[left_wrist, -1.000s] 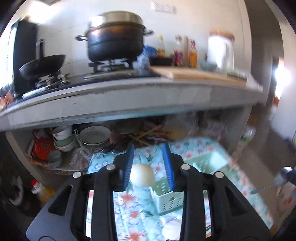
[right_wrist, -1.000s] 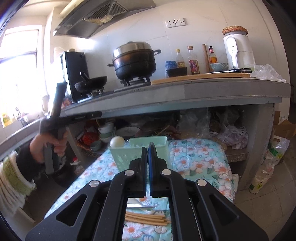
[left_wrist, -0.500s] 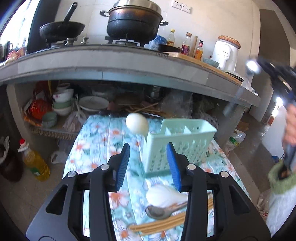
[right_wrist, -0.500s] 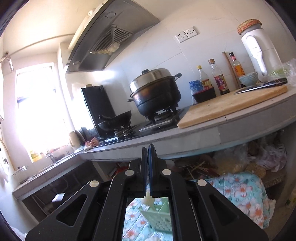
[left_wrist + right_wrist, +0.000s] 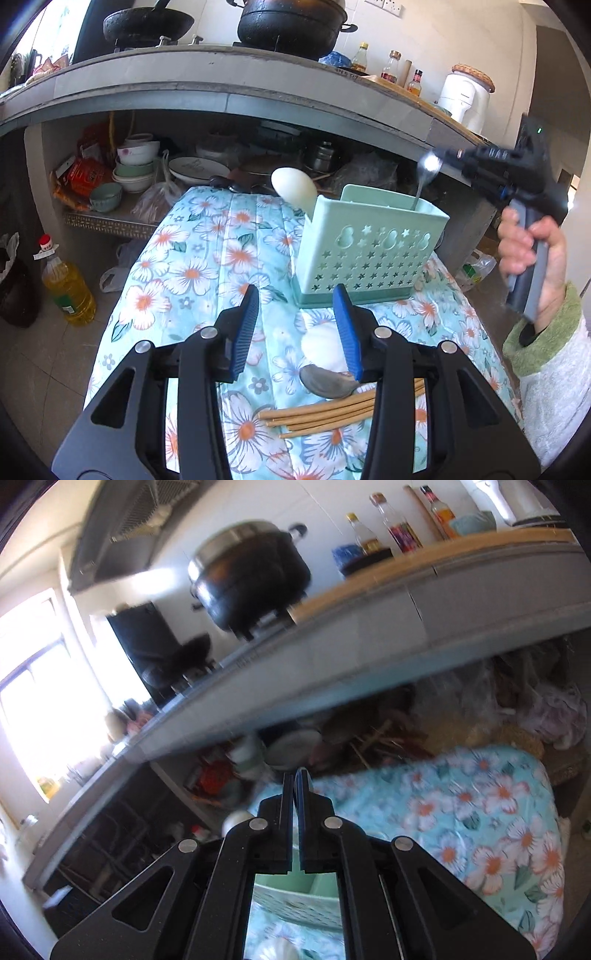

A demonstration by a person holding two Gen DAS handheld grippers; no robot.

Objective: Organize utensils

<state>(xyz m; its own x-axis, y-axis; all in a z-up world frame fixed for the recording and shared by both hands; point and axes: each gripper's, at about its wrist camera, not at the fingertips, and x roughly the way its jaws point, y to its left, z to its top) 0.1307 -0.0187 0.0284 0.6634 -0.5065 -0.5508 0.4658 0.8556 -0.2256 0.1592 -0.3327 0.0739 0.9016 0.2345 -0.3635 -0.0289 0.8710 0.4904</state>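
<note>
Kitchen with a grey concrete counter, a low table in front under a turquoise floral cloth. Standing on the cloth, a mint-green perforated plastic utensil holder, upright. Poking out of its far left corner, a white plastic ladle. Slanting into its far right compartment, handle down, a thin metal spoon.

Right gripper held in a hand with a green cuff, fingers pressed together on the spoon's bowl end above the holder.

Left gripper hovering low over the cloth, just short of the holder; jaws just now widened, standing apart, nothing between the blue pads.

Lying under it on the cloth: a white spoon, a second steel spoon touching it, and a bundle of bamboo chopsticks nearest the camera.
</note>
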